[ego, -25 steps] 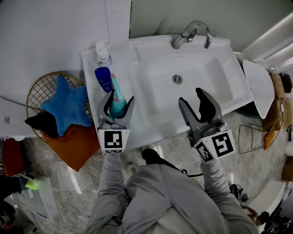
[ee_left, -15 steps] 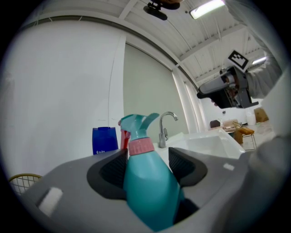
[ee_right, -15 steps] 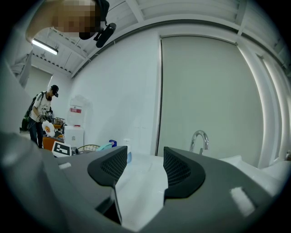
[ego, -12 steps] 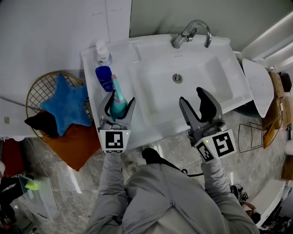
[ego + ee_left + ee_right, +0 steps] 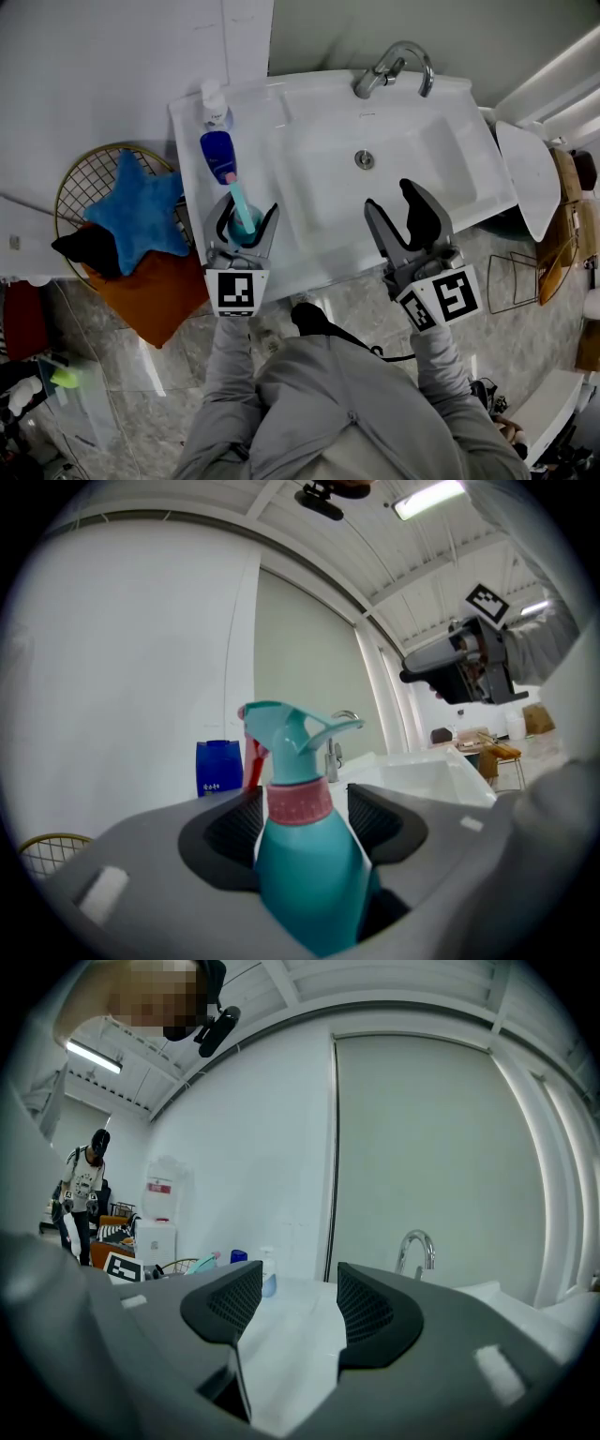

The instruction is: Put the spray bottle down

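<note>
My left gripper point(image 5: 246, 211) has drawn the spray bottle point(image 5: 309, 864) slightly nearer, away from the blue bottle point(image 5: 217, 153) on the far-left ledge. Its jaws clamp the teal body, upright above the sink point(image 5: 309, 225)'s left rim. My right gripper point(image 5: 391, 195) hangs over the near rim, jaws wide, nothing between them.

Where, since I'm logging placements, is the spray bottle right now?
The spray bottle is at the head view's left, gripped in the left claw over the left ledge of the sink, just in front of the blue bottle.
</note>
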`<state>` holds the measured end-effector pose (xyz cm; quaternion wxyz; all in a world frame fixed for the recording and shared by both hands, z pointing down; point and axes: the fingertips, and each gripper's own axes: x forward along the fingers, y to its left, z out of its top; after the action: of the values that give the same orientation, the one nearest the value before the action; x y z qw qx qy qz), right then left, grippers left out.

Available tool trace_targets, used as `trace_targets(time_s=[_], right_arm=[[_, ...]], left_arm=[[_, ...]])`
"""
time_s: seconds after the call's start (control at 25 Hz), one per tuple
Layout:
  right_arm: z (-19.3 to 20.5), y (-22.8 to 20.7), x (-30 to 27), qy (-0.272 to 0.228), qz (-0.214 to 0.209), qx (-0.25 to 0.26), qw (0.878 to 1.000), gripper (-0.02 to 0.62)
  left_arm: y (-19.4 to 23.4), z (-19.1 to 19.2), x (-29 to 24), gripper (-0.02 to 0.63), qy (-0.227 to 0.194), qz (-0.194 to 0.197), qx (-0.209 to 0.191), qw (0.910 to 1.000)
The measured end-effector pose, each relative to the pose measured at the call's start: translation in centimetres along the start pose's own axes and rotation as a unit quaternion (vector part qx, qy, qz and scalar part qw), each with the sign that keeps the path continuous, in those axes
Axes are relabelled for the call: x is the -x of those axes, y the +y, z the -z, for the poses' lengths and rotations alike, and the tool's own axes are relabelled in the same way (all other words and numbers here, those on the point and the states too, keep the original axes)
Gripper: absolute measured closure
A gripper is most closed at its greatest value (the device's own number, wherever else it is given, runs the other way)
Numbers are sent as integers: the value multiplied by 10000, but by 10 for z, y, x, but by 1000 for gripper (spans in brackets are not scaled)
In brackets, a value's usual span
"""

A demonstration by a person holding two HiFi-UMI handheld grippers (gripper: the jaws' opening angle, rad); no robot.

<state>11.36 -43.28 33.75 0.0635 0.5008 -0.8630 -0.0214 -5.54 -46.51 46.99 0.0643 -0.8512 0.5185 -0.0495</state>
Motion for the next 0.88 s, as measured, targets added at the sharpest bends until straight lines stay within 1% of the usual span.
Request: trace_targets(time_s=[0.12, 0.28, 0.4, 0.76, 0.88], right_arm=[[0, 2, 2, -2, -6, -7, 10000, 347], [-1, 7, 3, -27, -45, 1, 10000, 347], [-2, 10, 5, -39, -63, 5, 10000, 347], [-11, 18, 14, -158, -108, -15, 9998, 347], [-13, 26, 18, -216, -153, -39, 9996, 347]], left_arm=[[-4, 1, 4, 276, 185, 22, 129, 9997], [-4, 6, 6, 275, 34, 59, -62, 10000], [-4, 5, 9, 275, 24, 50, -68, 10000], [-7, -22, 26, 275, -162, 64, -157, 9997], [-7, -35, 42, 275, -110, 3, -99, 9999]])
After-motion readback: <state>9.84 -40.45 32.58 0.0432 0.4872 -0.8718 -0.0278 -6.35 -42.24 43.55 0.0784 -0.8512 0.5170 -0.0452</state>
